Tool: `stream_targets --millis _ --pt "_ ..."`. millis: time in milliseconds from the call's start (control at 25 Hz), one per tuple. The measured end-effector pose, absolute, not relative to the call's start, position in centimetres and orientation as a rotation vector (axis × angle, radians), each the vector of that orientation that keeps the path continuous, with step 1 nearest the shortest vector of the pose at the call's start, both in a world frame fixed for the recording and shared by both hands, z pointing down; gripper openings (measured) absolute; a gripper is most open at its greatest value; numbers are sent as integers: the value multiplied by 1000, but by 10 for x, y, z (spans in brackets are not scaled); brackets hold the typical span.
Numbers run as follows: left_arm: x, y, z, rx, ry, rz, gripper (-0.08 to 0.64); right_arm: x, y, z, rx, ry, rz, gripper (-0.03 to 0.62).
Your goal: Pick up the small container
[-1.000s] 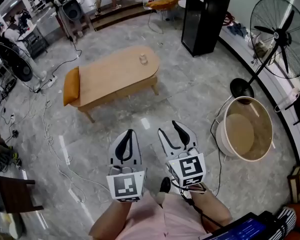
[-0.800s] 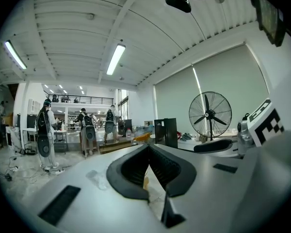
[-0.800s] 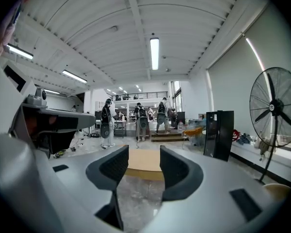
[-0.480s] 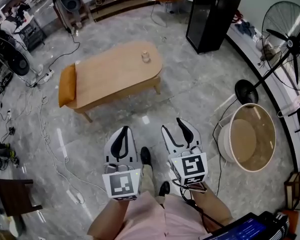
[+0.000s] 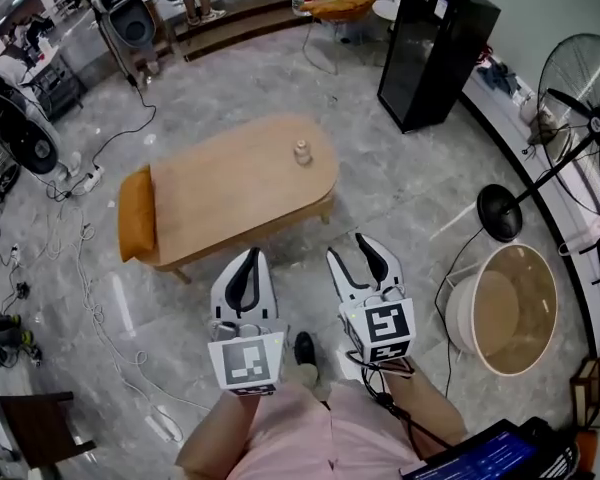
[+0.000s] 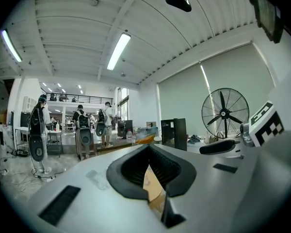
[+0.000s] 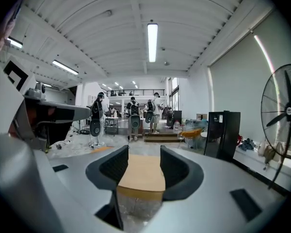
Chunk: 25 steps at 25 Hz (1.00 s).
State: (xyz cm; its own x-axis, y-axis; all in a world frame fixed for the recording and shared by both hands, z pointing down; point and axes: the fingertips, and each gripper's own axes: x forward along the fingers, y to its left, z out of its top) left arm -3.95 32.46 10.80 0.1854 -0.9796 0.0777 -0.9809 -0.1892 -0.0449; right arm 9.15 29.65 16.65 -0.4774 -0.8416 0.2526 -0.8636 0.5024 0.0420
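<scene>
The small container (image 5: 302, 154), a pale little jar, stands near the far right end of the oval wooden table (image 5: 220, 183). Both grippers are held side by side well short of the table, over the floor. My left gripper (image 5: 246, 276) has its jaws together with nothing between them; in the left gripper view (image 6: 148, 164) only a thin sliver of table top shows past them. My right gripper (image 5: 357, 260) is open and empty; in the right gripper view (image 7: 138, 166) the table top (image 7: 140, 174) fills the gap. I cannot make out the container in either gripper view.
An orange cushion (image 5: 135, 213) lies on the table's left end. A black cabinet (image 5: 435, 48) and a standing fan (image 5: 590, 118) are at the right, with a round tub (image 5: 505, 308) below them. Cables (image 5: 85, 268) trail over the floor at left. People stand at the back.
The person has walked forward: the table and container sit lower and nearer in the head view. Both grippers keep their places and jaw states.
</scene>
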Motion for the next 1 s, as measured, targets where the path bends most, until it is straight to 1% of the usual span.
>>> stream_targets --millis 200,480,720,1000 --pt "-57 278 108 2425 -1980 155 12 78 247 157 1503 -2506 116 202" --pt "-47 233 118 2473 -1901 193 12 83 204 153 1554 -2478 93 199" --pt "-33 200 140 2461 -1859 259 12 95 169 172 1567 -2460 142 198" --pt "-22 127 159 2418 -1870 331 12 105 96 192 1529 -2475 200 198"
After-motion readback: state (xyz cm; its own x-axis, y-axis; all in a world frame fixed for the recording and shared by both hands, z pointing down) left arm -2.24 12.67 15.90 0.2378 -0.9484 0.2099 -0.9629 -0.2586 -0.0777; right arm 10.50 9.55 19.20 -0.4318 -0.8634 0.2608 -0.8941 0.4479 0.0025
